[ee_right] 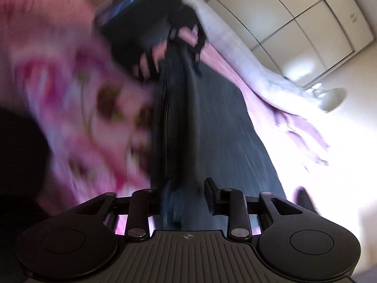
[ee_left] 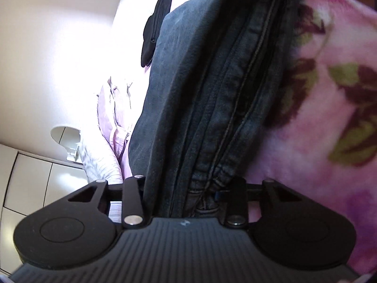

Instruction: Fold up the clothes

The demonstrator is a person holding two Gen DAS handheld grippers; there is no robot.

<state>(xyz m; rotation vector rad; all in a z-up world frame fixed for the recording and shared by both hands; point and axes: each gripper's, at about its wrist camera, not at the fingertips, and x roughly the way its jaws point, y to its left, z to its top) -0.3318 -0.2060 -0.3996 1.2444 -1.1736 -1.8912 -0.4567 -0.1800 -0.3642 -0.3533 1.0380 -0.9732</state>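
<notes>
Pink floral blanket is covering the bed, with white wardrobe doors and a pale wall showing behind it. Dark jeans are stretching between the two tools above that blanket, several layers stacked so that thick stitched seams are running lengthwise down the bundle.

Left hand-held gripper is clamping a bunched end of the jeans, the puckered hem crowding between its jaws. Right hand-held gripper is sitting at the other end with denim filling its gap; the view is blurring with motion, and one pad appears to stand slightly off the cloth, so I cannot tell whether it is pinching.

Denim like this is probably handling as a heavy, fairly stiff cloth: sagging in the middle when lifted, holding a crease well, and not slipping much. The doubled seams and hem look like the soundest places to grip, since a single layer is likely to peel away from the stack. A black garment is lying farther up the bed.
</notes>
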